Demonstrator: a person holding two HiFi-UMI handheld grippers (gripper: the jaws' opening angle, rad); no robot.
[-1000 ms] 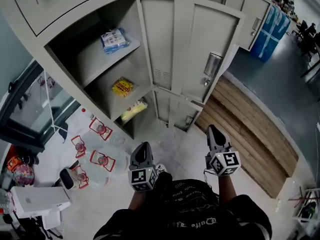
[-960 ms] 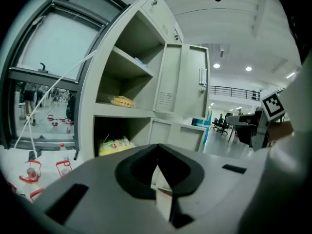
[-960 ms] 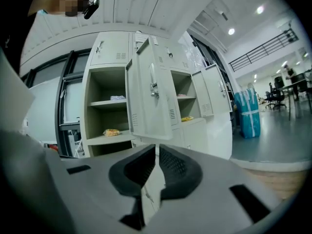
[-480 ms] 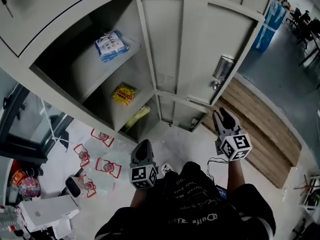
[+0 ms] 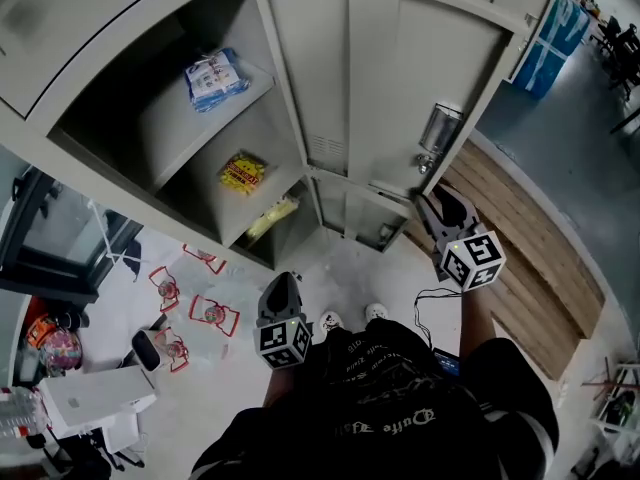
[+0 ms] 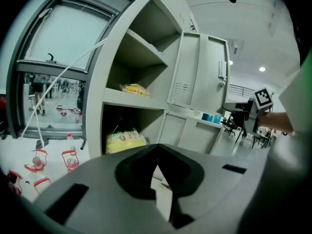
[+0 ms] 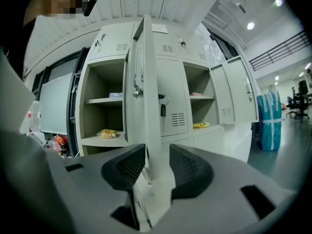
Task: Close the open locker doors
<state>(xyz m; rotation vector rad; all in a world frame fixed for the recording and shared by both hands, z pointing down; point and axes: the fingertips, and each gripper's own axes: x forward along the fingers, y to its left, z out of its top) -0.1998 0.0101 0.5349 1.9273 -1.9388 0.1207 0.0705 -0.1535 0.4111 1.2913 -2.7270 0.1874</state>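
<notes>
The grey locker's tall upper door (image 5: 420, 78) stands swung open, its latch facing me. Below it a short lower door (image 5: 365, 213) is open too. My right gripper (image 5: 430, 203) reaches the upper door's lower edge, just under the latch. In the right gripper view the door's edge (image 7: 146, 82) runs down between the jaws of the right gripper (image 7: 157, 152). Those jaws have just been opening and the pads do not press on the door. My left gripper (image 5: 284, 286) hangs lower, shut and empty, and the left gripper (image 6: 157, 162) points at the open shelves.
The shelves hold a blue-white packet (image 5: 210, 76), a yellow packet (image 5: 243, 171) and a yellow bag (image 5: 268, 218). Red bottle carriers (image 5: 210, 316) lie on the floor at left. Wooden boards (image 5: 520, 258) run along the right. Another locker door (image 7: 243, 89) stands open farther right.
My right gripper has moved up to the upper door's lower edge and its jaws have parted. The left gripper has sunk a little.
</notes>
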